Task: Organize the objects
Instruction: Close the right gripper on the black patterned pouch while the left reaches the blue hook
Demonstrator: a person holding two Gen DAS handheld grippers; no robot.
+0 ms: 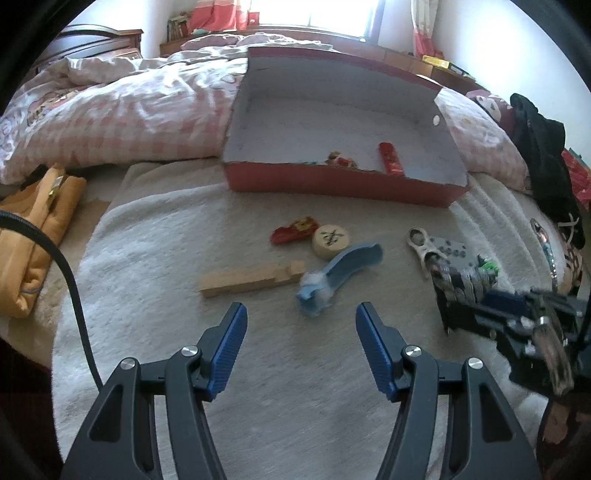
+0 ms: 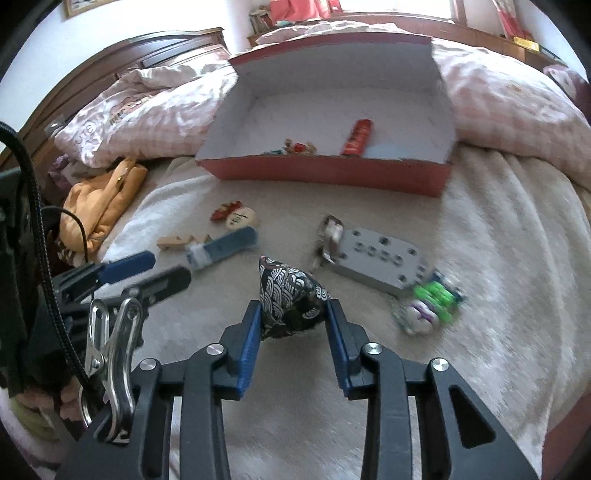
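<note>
The right gripper pinches a soft, pyramid-shaped patterned fabric pouch above the fuzzy cream blanket, near the red cardboard box. The left gripper hangs half-spread, holding nothing.

bright window glare, blurred edges

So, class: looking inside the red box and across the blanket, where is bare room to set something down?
The red box is bare across its back and left, behind the red tube. The blanket left of the wooden block is free. It is crowded around the grey plate.
</note>
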